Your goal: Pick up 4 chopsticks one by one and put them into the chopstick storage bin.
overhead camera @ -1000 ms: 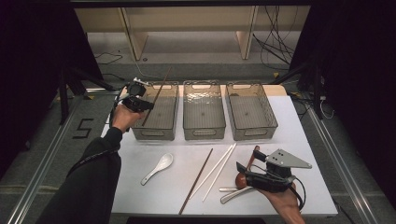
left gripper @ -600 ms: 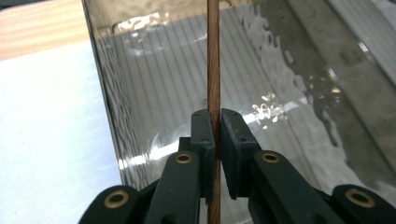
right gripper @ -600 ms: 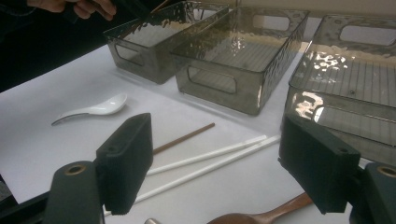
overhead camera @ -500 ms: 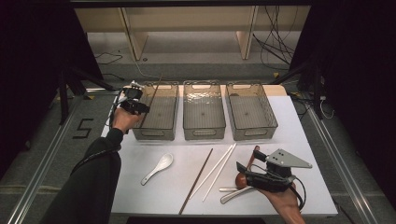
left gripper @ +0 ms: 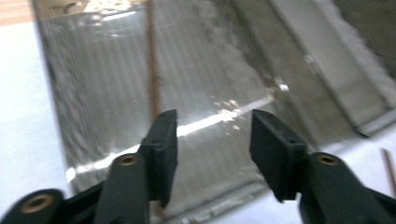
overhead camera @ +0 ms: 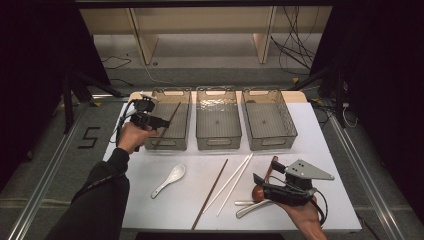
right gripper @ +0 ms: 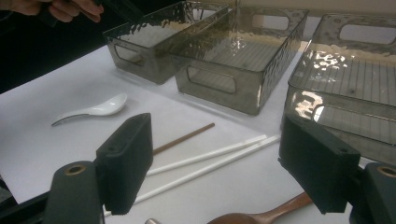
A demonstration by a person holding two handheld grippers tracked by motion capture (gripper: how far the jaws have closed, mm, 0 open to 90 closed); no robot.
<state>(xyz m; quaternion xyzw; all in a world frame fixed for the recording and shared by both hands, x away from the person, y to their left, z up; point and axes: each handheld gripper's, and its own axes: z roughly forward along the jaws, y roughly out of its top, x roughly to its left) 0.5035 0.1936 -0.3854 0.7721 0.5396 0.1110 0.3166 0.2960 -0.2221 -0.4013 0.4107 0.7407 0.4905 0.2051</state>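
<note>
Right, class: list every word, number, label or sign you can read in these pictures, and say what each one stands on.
"5": a dark numeral marked on the grey floor left of the table, in the high view.
No other text is readable: the three bins, the utensils and both hand-held grippers carry no legible lettering.

black "5" (overhead camera: 88, 137) marked on floor

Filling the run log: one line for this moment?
left claw open over left smoked-plastic bin | brown wooden chopstick in bin | right claw open above brown wooden spoon
</note>
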